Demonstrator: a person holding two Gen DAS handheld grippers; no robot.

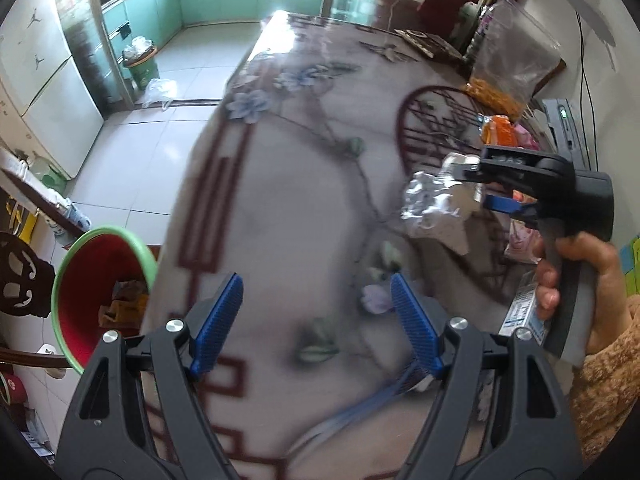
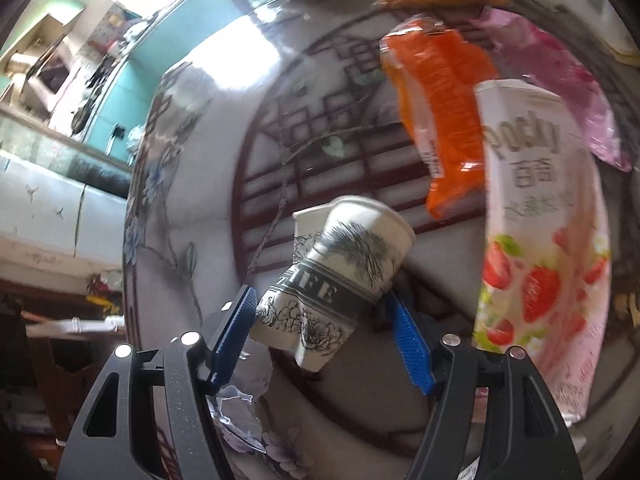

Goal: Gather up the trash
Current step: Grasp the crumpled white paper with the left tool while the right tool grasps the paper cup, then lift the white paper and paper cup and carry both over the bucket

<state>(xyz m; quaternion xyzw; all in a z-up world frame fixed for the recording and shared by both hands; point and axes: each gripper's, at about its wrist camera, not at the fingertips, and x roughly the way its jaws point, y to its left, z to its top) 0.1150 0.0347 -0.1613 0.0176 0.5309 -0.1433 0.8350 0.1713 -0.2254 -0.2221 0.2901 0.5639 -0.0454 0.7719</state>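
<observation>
– Two grippers are showing, and we are logging each. How is the left gripper (image 1: 316,320) standing?

– We are seeing it wide open in the left wrist view, at the bottom centre of the frame. Its blue pads (image 1: 218,320) are holding nothing, and only the flowered table (image 1: 280,208) is lying under them. A red bin (image 1: 104,292) with a green rim is sitting at the lower left, beside the table edge.

– And the right gripper (image 2: 324,340)?

– We are finding it at a middling width, with a crumpled paper cup (image 2: 332,276) lying on its side between the pads, at the centre of the right wrist view. Both pads are appearing to press on the cup's sides. A person's hand (image 1: 580,280) is gripping its handle at the right edge of the left wrist view.

– What other trash are we recording?

– An orange wrapper (image 2: 440,120), a pink wrapper (image 2: 560,92) and a strawberry Pocky box (image 2: 540,240) are lying on the table at the upper right and right of the right wrist view. Crumpled silver foil (image 2: 240,416) is lying at the lower left, under the gripper's left finger. Blur is softening both frames.
</observation>
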